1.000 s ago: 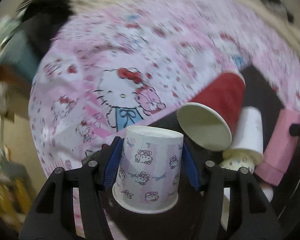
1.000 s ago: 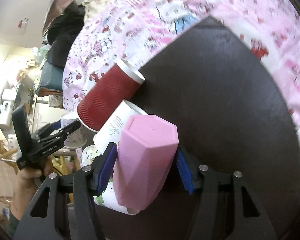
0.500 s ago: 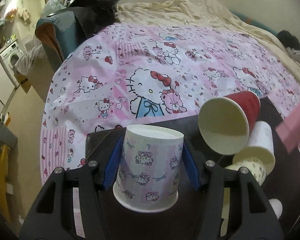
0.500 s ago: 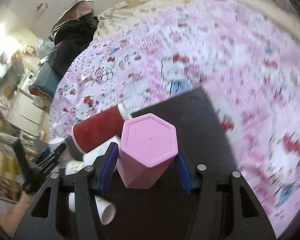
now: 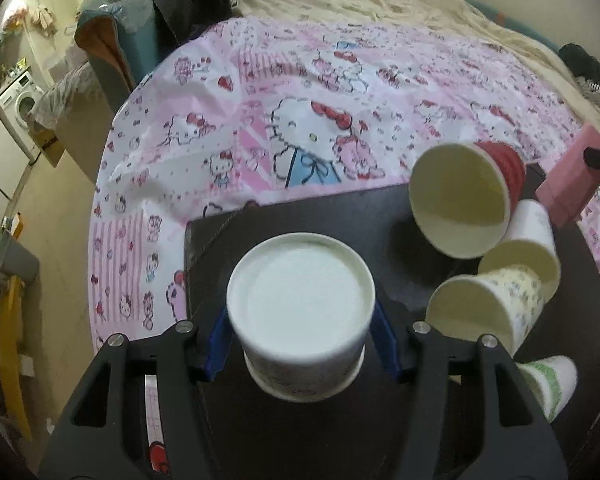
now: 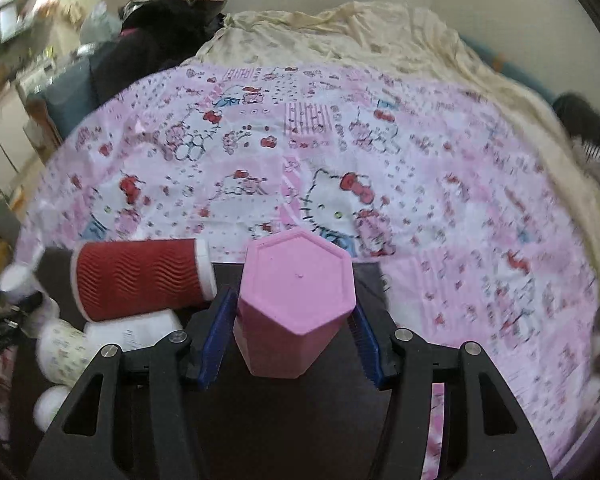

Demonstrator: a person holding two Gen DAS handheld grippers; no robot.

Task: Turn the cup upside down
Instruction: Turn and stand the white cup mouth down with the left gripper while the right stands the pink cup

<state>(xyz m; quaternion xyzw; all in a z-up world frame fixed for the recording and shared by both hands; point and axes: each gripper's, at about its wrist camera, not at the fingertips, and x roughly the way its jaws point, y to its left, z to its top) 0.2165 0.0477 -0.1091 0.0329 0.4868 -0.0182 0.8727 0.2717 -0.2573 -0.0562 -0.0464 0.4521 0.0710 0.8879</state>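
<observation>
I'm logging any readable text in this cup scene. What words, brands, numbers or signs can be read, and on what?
No text can be read for certain.
Paper cup in the left gripper: small print at its lower rim, too blurred.
White cup under the red cup: faint marks, too blurred.
Pink cup in the right gripper: no print visible.
Bedsheet: cartoon cat pictures; any lettering too small.

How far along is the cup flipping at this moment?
Done: nothing yet stands released upside down on the dark mat. In hand: the left gripper clamps a white paper cup base-up, and the right gripper clamps the pink hexagonal cup base-up. Left: the red cup and three paper cups beside it lie on their sides.
</observation>
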